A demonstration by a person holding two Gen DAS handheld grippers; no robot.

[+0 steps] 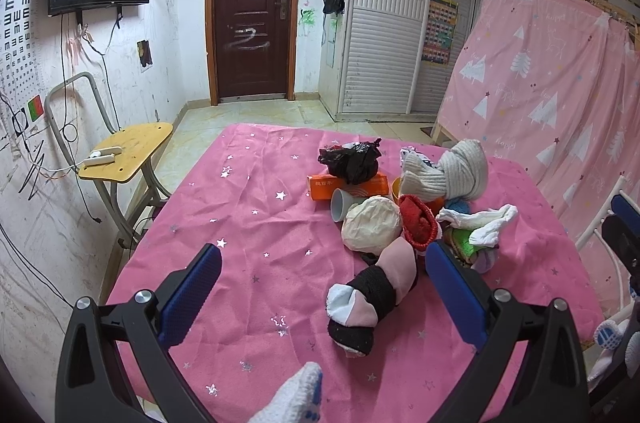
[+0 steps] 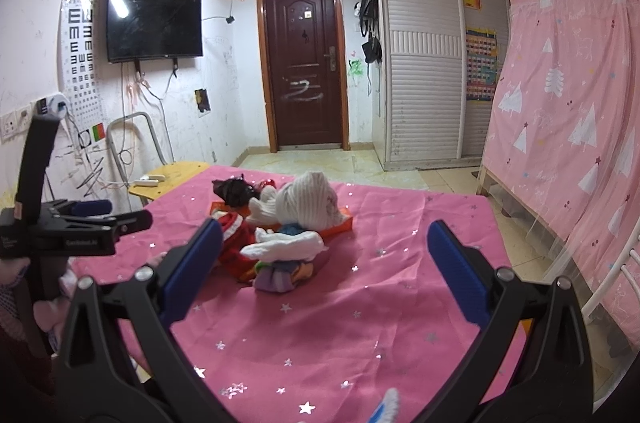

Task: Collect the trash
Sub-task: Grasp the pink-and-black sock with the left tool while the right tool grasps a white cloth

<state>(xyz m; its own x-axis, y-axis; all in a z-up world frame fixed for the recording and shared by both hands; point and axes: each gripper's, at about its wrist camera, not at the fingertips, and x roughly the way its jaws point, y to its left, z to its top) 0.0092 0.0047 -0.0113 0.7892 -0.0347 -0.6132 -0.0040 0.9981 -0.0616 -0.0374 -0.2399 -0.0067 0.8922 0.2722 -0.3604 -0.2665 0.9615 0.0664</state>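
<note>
The left gripper (image 1: 323, 265) hovers above a surface covered with a pink cloth (image 1: 248, 223), and its blue fingers (image 1: 192, 293) are spread wide with nothing between them. The right gripper (image 2: 325, 253) hangs over the same pink cloth, also with its fingers released and empty.

The trash lies in a pile on the far right part of the surface. A black plastic bag (image 1: 351, 159) sits on an orange box (image 1: 320, 188). Just in front of the box a paper cup (image 1: 342, 204) lies on its side, touching a crumpled ball of paper (image 1: 372, 228). Mixed with these are socks: a grey rolled pair (image 1: 460, 169), a red one (image 1: 418, 221), a white one (image 1: 484, 221), and nearest the left gripper a black and pink bundle (image 1: 370, 297), which lies between its fingers but below them. A yellow chair (image 1: 128, 151) stands beside the surface.
</note>
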